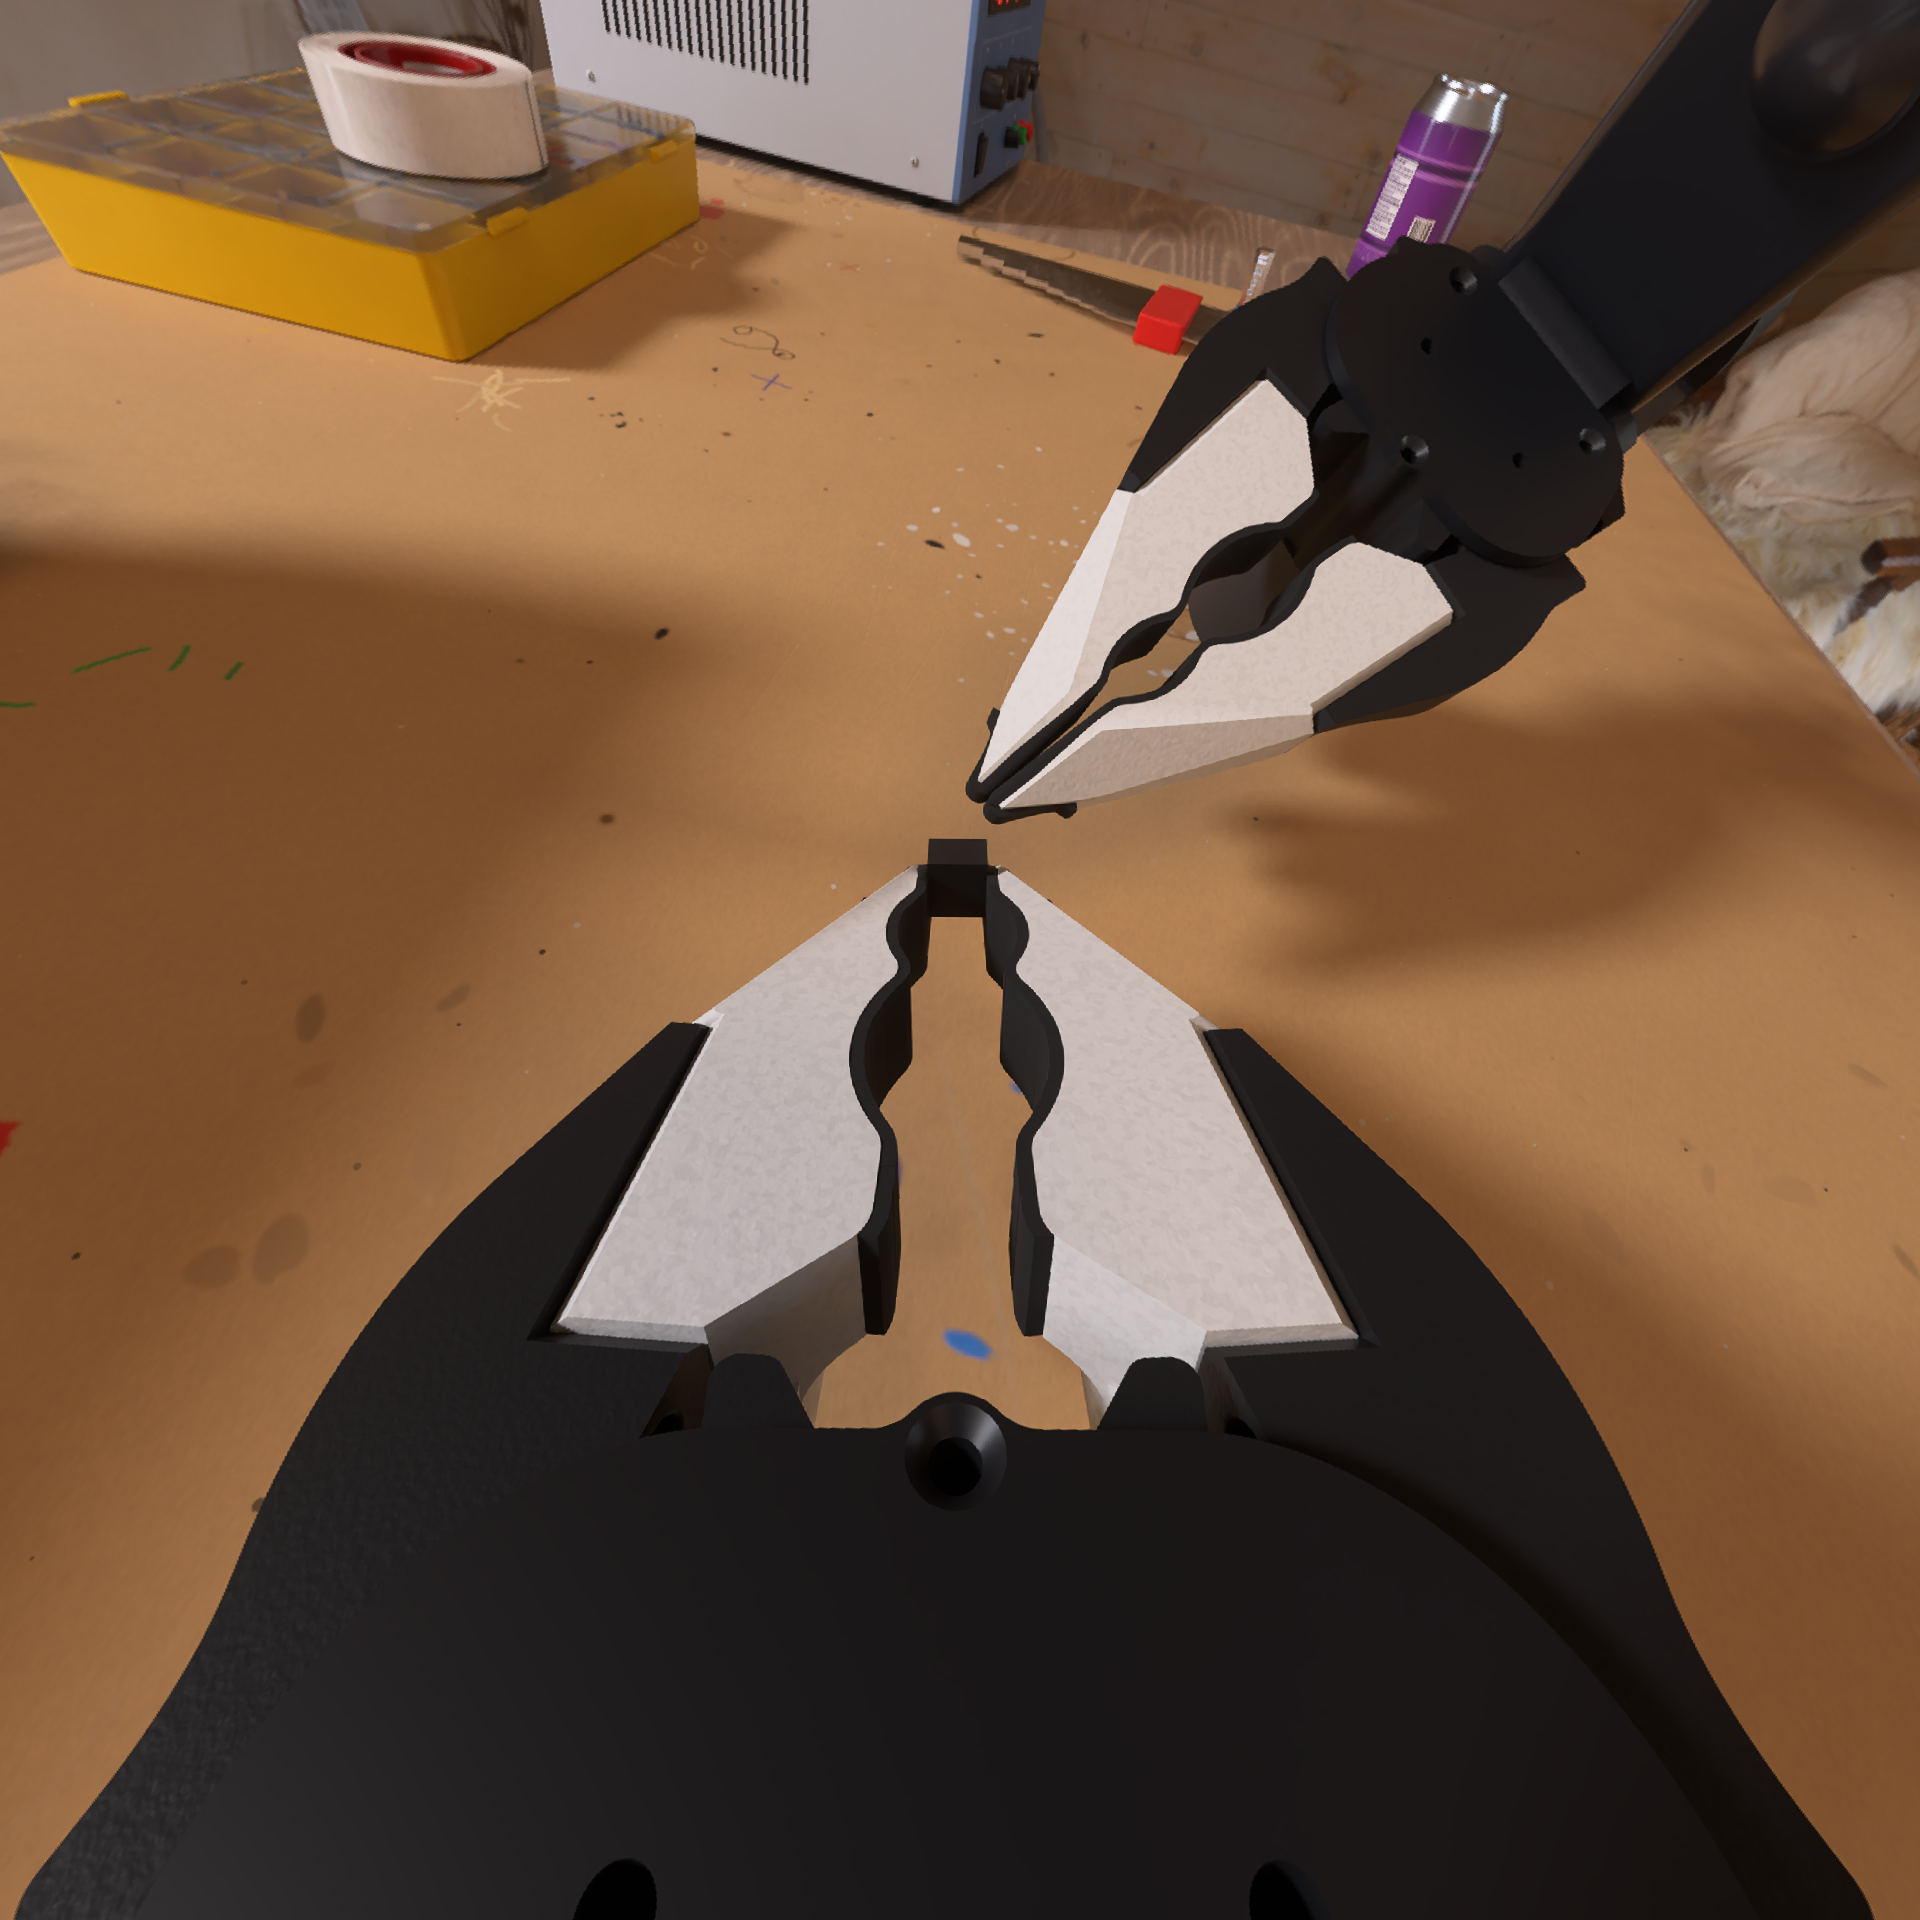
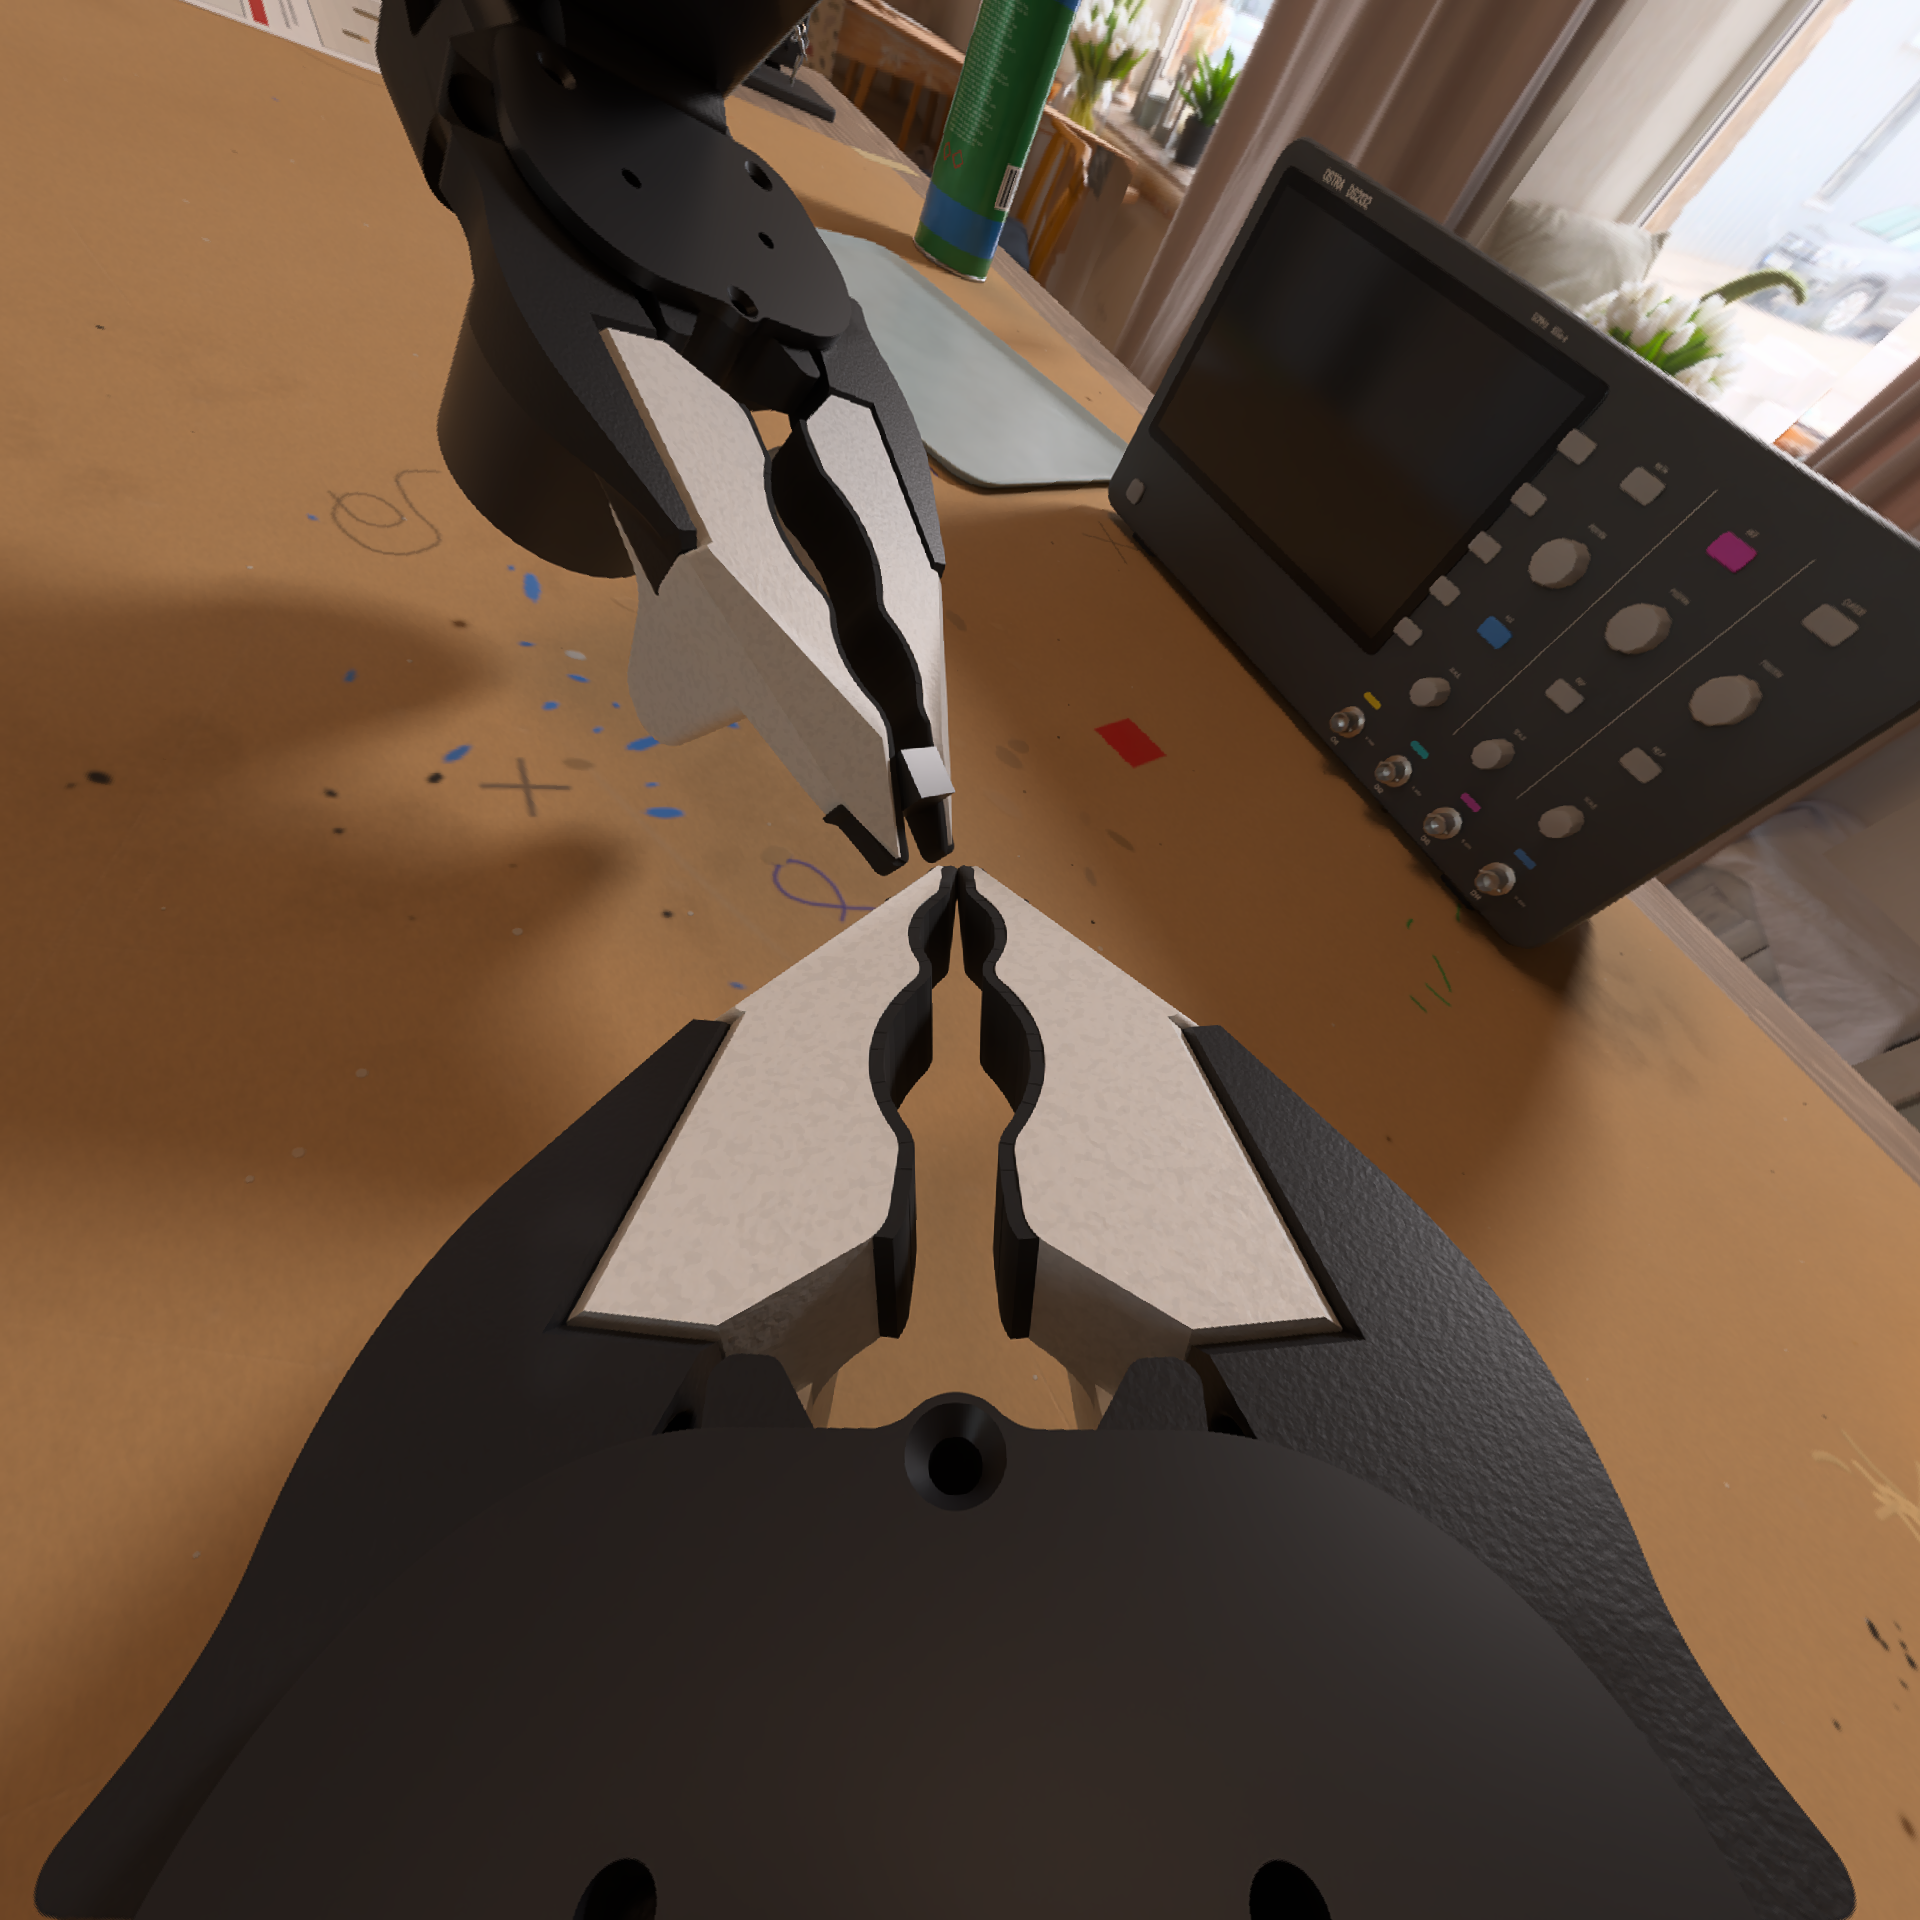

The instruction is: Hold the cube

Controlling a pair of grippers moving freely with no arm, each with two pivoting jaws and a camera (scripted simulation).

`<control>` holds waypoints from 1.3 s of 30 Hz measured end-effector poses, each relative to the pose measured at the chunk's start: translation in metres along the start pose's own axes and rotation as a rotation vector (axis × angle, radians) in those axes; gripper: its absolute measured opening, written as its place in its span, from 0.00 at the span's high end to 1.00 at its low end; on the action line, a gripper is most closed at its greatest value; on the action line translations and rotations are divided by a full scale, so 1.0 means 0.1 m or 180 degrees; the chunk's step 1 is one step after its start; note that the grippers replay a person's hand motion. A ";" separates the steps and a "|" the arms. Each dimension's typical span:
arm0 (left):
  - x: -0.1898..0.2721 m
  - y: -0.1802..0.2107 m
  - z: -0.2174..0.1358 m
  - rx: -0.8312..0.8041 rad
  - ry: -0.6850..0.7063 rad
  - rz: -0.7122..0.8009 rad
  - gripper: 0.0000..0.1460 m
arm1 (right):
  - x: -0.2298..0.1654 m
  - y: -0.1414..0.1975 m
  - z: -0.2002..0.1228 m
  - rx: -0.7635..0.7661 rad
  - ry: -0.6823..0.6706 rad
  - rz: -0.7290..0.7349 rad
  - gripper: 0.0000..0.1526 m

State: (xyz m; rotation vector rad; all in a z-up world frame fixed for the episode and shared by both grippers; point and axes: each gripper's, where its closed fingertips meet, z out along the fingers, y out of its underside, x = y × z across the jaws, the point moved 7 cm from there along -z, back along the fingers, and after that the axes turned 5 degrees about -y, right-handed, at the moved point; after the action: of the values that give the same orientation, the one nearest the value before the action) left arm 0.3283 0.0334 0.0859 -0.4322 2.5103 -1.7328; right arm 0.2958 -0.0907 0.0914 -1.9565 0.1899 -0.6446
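Note:
A small dark cube (image 1: 957,876) sits clamped between the tips of my left gripper (image 1: 957,883), held above the brown table. In the right wrist view the cube (image 2: 925,774) looks grey between the left gripper's tips (image 2: 916,831), which come in from the upper left. My right gripper (image 2: 956,878) is shut and empty, with its tips almost touching. It hovers just short of the left gripper's tips. In the left wrist view the right gripper (image 1: 987,805) comes in from the upper right, with its tips just above the cube.
A yellow parts box (image 1: 343,229) with a tape roll (image 1: 426,99) and a white power supply (image 1: 790,83) stand at the back. A purple can (image 1: 1429,171) and a red block (image 1: 1166,317) lie nearby. An oscilloscope (image 2: 1507,540), a green can (image 2: 987,135) and a grey mat (image 2: 966,384) stand on the right.

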 end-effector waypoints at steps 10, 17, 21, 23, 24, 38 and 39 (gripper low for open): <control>-0.02 0.06 0.00 -0.0224 0.0082 -0.0309 0.94 | -0.04 0.04 0.04 -0.0166 0.0199 -0.0758 0.92; 0.00 0.11 0.02 -0.0456 0.0126 -0.0265 0.94 | -0.09 0.08 0.08 -0.0301 -0.0072 -0.0720 1.00; 0.07 0.14 0.05 -0.0609 0.0146 -0.0030 0.94 | 0.00 0.13 0.07 -0.0252 -0.0165 0.0098 1.00; 0.11 0.17 0.10 -0.0818 0.0101 0.0189 0.94 | 0.03 0.15 0.06 -0.0298 -0.0242 0.0424 1.00; 0.12 0.18 0.12 -0.0868 0.0009 0.0227 0.94 | 0.03 0.16 0.06 -0.0348 -0.0341 0.0526 1.00; 0.01 0.13 0.03 -0.0567 -0.0088 -0.0020 0.94 | 0.03 0.32 0.05 -0.1127 -0.0027 -0.0284 1.00; 0.00 0.13 0.02 -0.0533 -0.0089 -0.0043 0.94 | 0.03 0.33 0.05 -0.1116 -0.0026 -0.0267 1.00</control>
State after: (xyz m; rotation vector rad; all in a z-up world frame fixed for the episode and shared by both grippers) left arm 0.3261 0.0361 0.0733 -0.4811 2.6489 -1.5150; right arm 0.3058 -0.1035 0.0625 -2.3134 0.2287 -0.6934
